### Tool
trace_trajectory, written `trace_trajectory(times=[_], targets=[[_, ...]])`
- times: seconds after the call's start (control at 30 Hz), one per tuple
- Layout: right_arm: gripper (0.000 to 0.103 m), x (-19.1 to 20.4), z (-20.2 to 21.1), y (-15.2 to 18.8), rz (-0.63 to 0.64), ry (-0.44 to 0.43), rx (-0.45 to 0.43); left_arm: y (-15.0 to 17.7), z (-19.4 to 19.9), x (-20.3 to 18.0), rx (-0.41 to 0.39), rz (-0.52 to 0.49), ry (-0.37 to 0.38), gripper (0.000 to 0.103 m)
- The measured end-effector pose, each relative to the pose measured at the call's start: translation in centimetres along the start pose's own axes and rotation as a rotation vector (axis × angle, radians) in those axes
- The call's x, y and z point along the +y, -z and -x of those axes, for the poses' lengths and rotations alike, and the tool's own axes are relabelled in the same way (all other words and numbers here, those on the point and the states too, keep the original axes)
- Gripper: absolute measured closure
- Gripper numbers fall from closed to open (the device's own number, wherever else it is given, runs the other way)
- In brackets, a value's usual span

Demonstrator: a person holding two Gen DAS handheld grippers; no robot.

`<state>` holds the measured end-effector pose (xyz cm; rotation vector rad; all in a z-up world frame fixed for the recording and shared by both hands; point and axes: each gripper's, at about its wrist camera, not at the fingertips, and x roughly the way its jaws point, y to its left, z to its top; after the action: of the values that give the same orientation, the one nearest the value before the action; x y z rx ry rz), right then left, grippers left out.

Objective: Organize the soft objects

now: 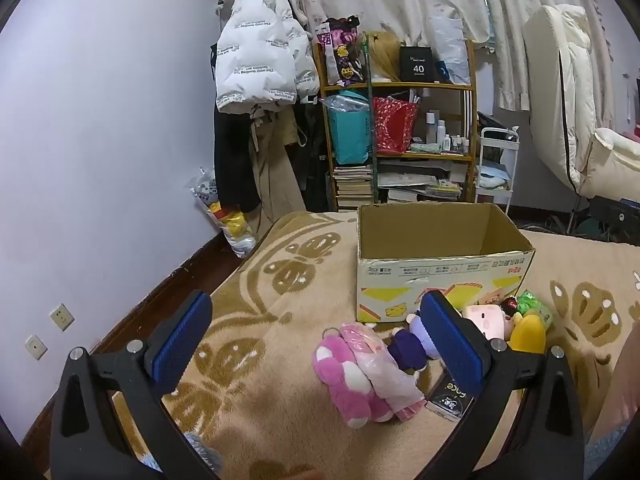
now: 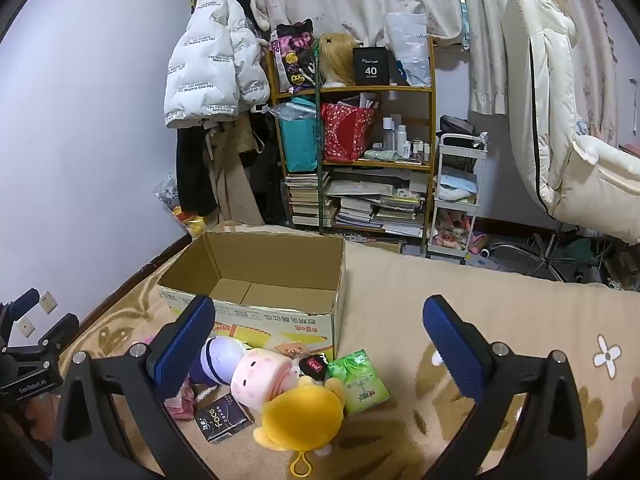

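Observation:
An open cardboard box [image 1: 440, 268] [image 2: 256, 312] stands empty on the patterned beige blanket [image 1: 288, 264]. In front of it lie soft toys: a pink plush in plastic wrap [image 1: 360, 372], a purple doll [image 1: 408, 344] [image 2: 218, 362], a pale pink pig-faced plush [image 1: 486, 320] [image 2: 260, 376], a yellow plush [image 1: 528, 334] [image 2: 304, 416]. A green tissue pack [image 2: 362, 380] and a black pack [image 2: 224, 418] lie beside them. My left gripper [image 1: 316, 344] hovers open above the pink plush. My right gripper [image 2: 320, 348] hangs open above the yellow plush.
The bed's far edge meets a cluttered wooden shelf [image 2: 352, 92], a hanging white puffer jacket [image 1: 260, 52], a white trolley [image 2: 460, 200] and a cream recliner [image 2: 560, 140]. A wall runs along the left. The left gripper's body [image 2: 28, 352] shows at the right view's left edge.

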<state>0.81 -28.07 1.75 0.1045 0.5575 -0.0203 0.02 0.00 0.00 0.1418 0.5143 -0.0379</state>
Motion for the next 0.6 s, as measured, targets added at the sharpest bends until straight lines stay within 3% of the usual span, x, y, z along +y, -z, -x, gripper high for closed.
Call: trace_trajectory(times=[0.6], targets=[[0.0,-0.22,0.11,-0.08,-0.004,0.002,-0.007,0.07,0.14,0.05,-0.014,0.005,0.001,0.0]])
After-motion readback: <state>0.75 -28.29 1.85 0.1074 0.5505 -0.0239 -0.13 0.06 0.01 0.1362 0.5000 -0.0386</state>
